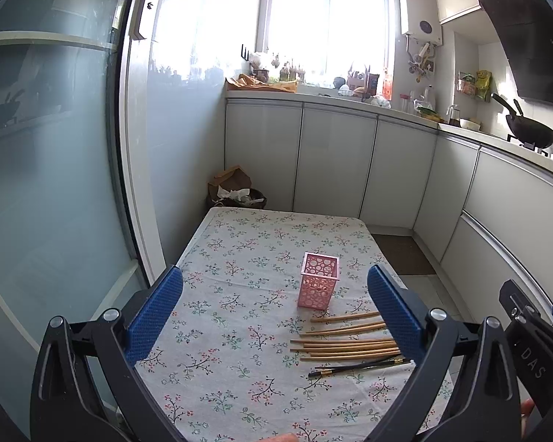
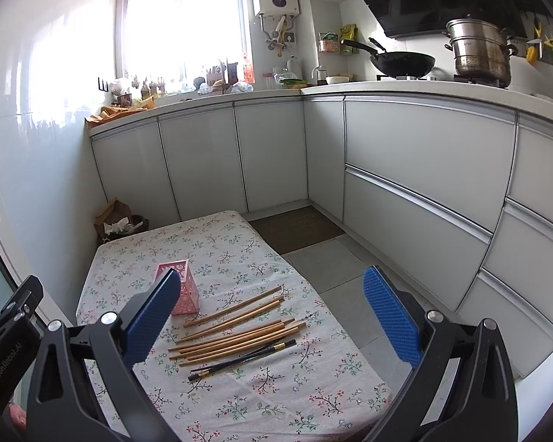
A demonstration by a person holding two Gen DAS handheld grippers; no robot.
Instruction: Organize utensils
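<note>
Your left gripper [image 1: 274,316] and right gripper [image 2: 272,316] both hang with fingers spread wide, empty. The wooden chopsticks [image 2: 236,331] lie loose mid-frame on the desk [image 2: 276,397] below the pink holder [image 1: 319,280]: light, stiff, prone to roll. Pinch one mid-length.

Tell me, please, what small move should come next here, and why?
Probably lower the right tool onto the loose wooden chopsticks: both tools stand open and empty, the chopsticks lie flat on the floral tablecloth, and the pink perforated holder stands upright beside them.
</note>
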